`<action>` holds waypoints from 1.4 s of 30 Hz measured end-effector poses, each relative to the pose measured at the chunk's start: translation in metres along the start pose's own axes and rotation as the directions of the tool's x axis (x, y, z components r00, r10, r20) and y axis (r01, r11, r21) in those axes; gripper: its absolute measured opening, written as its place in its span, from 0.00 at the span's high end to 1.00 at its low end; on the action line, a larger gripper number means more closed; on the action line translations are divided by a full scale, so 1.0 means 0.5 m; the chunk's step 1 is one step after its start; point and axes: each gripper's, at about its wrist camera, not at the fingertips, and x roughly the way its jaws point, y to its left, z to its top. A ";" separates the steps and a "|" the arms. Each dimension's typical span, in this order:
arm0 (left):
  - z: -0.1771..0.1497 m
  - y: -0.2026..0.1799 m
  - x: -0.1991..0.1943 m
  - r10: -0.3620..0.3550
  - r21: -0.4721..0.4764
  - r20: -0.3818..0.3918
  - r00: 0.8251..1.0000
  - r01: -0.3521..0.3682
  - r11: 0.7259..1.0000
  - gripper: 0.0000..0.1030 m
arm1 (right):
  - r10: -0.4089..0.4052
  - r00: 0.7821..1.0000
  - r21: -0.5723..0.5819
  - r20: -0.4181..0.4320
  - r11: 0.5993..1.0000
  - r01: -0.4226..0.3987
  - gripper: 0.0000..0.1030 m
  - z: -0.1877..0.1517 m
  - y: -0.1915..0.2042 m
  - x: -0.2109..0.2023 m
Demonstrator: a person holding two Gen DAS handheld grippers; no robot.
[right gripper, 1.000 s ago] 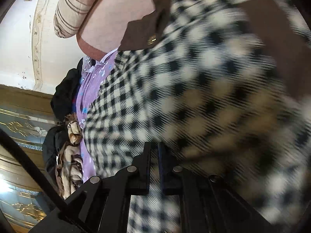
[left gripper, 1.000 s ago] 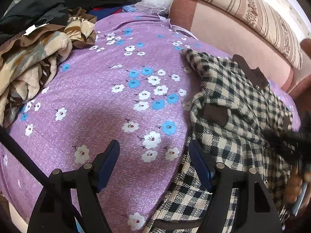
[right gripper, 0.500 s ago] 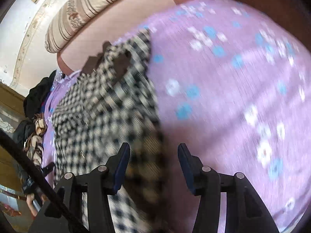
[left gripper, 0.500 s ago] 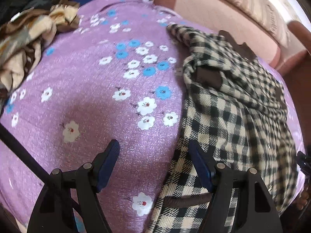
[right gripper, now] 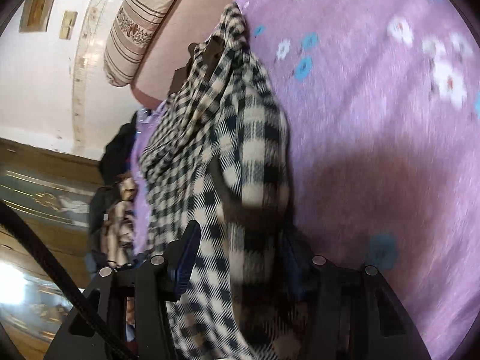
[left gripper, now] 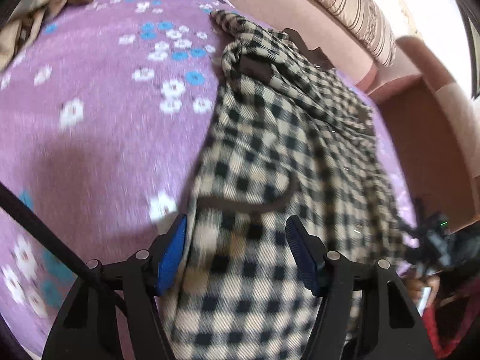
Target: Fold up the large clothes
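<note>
While the left gripper was closing around the checked coat, the right gripper stood spread, coat between its fingers.

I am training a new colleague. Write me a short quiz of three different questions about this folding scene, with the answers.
1. True or false: the checked garment lies on a purple flowered bedspread.
2. What lies between the fingers of the left hand-held gripper?
A. the striped cushion
B. the checked garment
C. nothing
3. Fill in: the trim on the garment's pocket flaps is ____.

Key: 1 true. 2 B; the jaws are closing, its pads not yet pressing the cloth. 3 brown.
</note>
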 end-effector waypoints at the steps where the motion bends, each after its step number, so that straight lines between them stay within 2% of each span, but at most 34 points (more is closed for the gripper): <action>1: -0.010 0.005 -0.004 -0.028 -0.023 -0.004 1.000 0.028 0.999 0.39 | 0.013 1.000 0.002 -0.004 1.000 -0.013 0.46 -0.008 -0.003 -0.004; 5: -0.050 0.029 -0.021 -0.138 -0.114 -0.014 0.990 0.136 0.984 0.46 | 0.069 0.997 0.017 -0.026 0.998 -0.068 0.46 -0.044 -0.007 -0.007; 7: -0.066 0.036 -0.027 -0.167 -0.144 -0.011 0.986 0.163 0.976 0.50 | 0.086 0.996 0.019 -0.029 0.996 -0.085 0.46 -0.061 -0.012 -0.013; 11: -0.099 0.039 -0.039 -0.181 -0.155 0.009 0.983 0.180 0.971 0.51 | 0.124 0.991 0.038 -0.046 0.992 -0.122 0.46 -0.088 -0.019 -0.017; 15: -0.124 0.027 -0.047 -0.143 -0.119 0.035 0.989 0.146 0.982 0.51 | 0.142 0.988 0.033 -0.064 0.990 -0.140 0.46 -0.116 -0.020 -0.014; 19: -0.139 0.009 -0.052 -0.078 -0.059 0.050 0.996 0.081 0.995 0.51 | 0.156 0.983 0.028 -0.094 0.988 -0.154 0.46 -0.154 -0.024 -0.012; 22: -0.152 -0.006 -0.055 -0.028 -0.017 0.065 0.997 0.029 0.999 0.50 | 0.124 0.988 -0.010 -0.087 0.992 -0.125 0.46 -0.178 -0.014 -0.015; 27: -0.175 -0.041 -0.051 0.070 0.047 0.100 0.993 -0.075 0.996 0.48 | 0.019 0.998 -0.118 -0.060 0.993 -0.026 0.46 -0.209 0.025 -0.011; 28: -0.178 -0.046 -0.049 0.093 0.057 0.106 0.990 -0.100 0.993 0.48 | -0.005 0.999 -0.136 -0.050 0.991 -0.002 0.48 -0.213 0.032 -0.009; 29: -0.180 -0.055 -0.047 0.141 0.067 0.112 0.984 -0.149 0.987 0.57 | -0.038 0.998 -0.157 -0.042 0.987 0.031 0.57 -0.216 0.038 -0.007; 30: -0.180 -0.061 -0.044 0.197 0.070 0.115 0.974 -0.206 0.976 0.82 | -0.066 0.997 -0.172 -0.035 0.983 0.059 0.71 -0.217 0.043 -0.005; 31: -0.176 -0.066 -0.043 0.281 0.082 0.116 0.953 -0.291 0.953 0.92 | -0.098 0.995 -0.184 -0.029 0.979 0.091 0.78 -0.216 0.046 -0.003; 32: -0.173 -0.064 -0.048 0.272 0.085 0.109 0.956 -0.282 0.956 0.94 | -0.113 0.993 -0.180 -0.027 0.978 0.107 0.87 -0.213 0.048 -0.002; 33: -0.169 -0.055 -0.058 0.251 0.060 0.102 0.963 -0.258 0.964 0.95 | -0.111 0.993 -0.169 -0.027 0.980 0.105 0.90 -0.210 0.047 -0.004; 37: -0.178 -0.039 -0.112 0.186 0.009 0.128 0.974 -0.189 0.982 0.95 | -0.093 0.996 -0.145 -0.020 0.986 0.089 0.93 -0.211 0.041 -0.039; 42: -0.233 -0.049 -0.154 0.152 0.013 0.136 0.979 -0.155 0.988 0.95 | -0.079 0.996 -0.151 -0.032 0.986 0.074 0.94 -0.241 0.033 -0.096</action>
